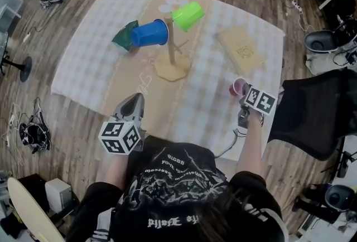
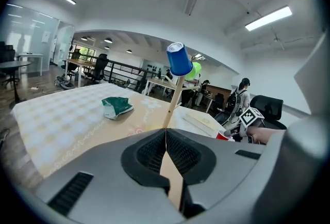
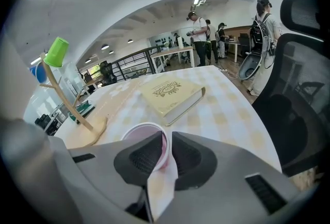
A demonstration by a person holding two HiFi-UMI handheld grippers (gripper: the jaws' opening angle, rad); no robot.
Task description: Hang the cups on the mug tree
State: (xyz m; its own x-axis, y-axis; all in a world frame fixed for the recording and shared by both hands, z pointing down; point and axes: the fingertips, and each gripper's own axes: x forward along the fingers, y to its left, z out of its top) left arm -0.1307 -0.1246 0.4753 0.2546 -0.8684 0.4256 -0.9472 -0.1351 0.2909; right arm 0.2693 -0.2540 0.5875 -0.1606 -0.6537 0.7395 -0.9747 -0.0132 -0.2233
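The left gripper (image 1: 134,102) hovers over the near edge of the checked tablecloth (image 1: 95,62), its 2 jaws pressed together on nothing. Farther back lies a crumpled green bag (image 1: 124,36), then the wooden mug tree (image 1: 172,62), which carries 1 blue plastic cup (image 1: 149,33) and 1 lime-green plastic cup (image 1: 188,15). Right of a tan hardcover book (image 1: 241,48), the right gripper (image 1: 243,95) pinches the wall of an upright red plastic cup (image 1: 237,87).
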